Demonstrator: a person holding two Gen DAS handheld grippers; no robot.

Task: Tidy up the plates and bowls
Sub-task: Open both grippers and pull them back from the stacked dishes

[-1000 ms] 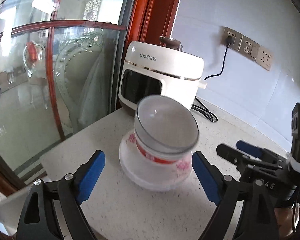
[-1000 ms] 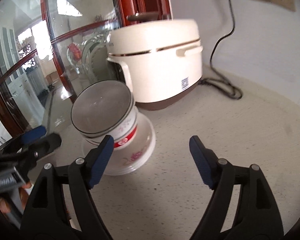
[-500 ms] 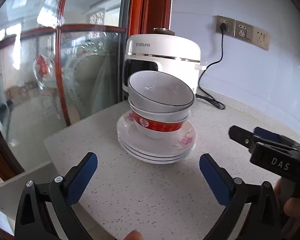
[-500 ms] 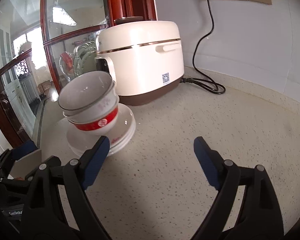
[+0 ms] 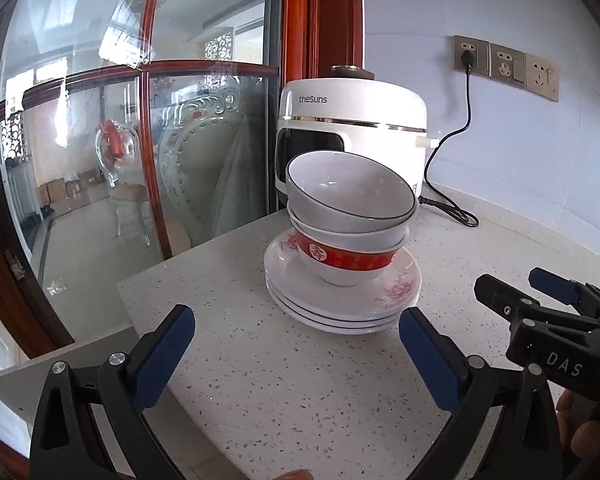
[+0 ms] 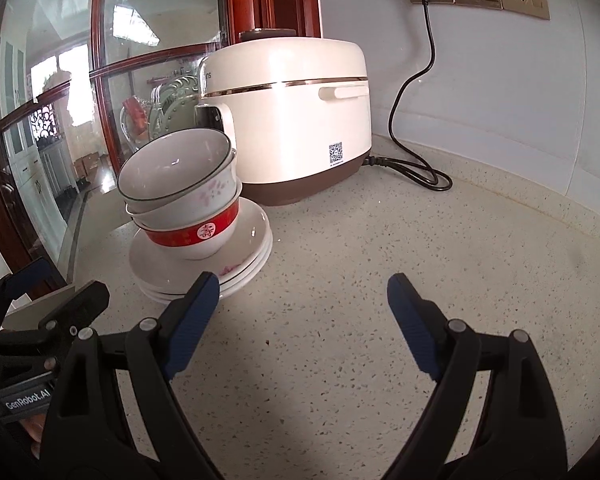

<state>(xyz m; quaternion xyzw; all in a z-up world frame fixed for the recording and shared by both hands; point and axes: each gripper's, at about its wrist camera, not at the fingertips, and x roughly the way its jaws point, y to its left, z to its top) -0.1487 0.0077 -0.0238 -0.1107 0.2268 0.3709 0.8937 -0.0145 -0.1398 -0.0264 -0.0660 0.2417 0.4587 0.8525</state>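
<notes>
Both grippers, left and right, jaws wide apart, empty; bowls tilted on plates; glazed, slippery, breakable; best gripped at rim.

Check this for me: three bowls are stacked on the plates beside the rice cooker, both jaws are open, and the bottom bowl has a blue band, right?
Not quite: the bottom bowl has a red band, not blue, clearest in the right wrist view. The rest holds: three bowls sit on the plates beside the rice cooker, and the left gripper and right gripper both have open jaws.
</notes>
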